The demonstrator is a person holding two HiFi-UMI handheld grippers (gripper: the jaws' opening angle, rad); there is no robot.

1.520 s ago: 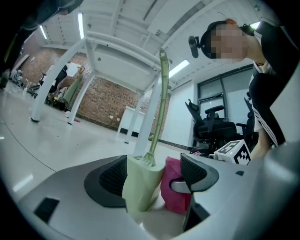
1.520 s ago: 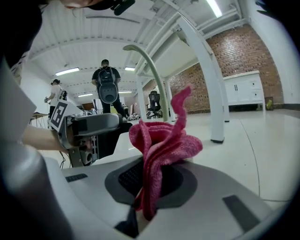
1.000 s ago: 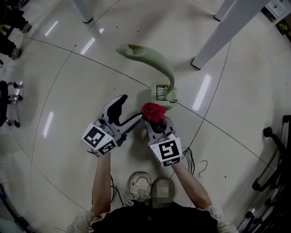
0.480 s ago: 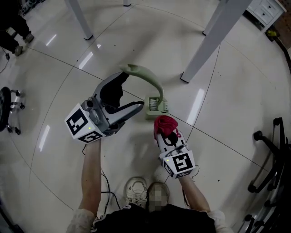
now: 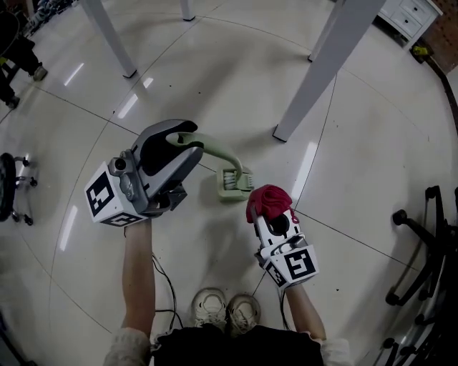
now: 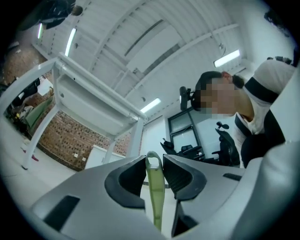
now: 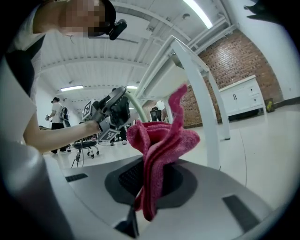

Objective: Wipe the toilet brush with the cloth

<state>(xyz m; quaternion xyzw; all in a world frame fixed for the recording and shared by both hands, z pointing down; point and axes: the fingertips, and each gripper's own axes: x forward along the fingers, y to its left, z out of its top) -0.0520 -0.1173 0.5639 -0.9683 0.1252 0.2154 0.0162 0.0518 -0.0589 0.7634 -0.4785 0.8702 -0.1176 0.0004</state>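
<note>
Left gripper (image 5: 187, 143), wide and empty a second ago, now has its fingers closing onto the green handle of the toilet brush (image 5: 234, 183). The handle tip sits between the pads, and the bristle head hangs below and ahead of them. Right gripper (image 5: 272, 213) stays clamped on the red cloth (image 5: 269, 199), bunched just past its fingertips and near the brush head; with the brush secured, wiping can likely begin.

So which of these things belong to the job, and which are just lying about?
Job: toilet brush; left tool, jaws closing on its handle; red cloth, gripped in the right tool.
Lying about: table legs, office chair, white cabinet.
</note>
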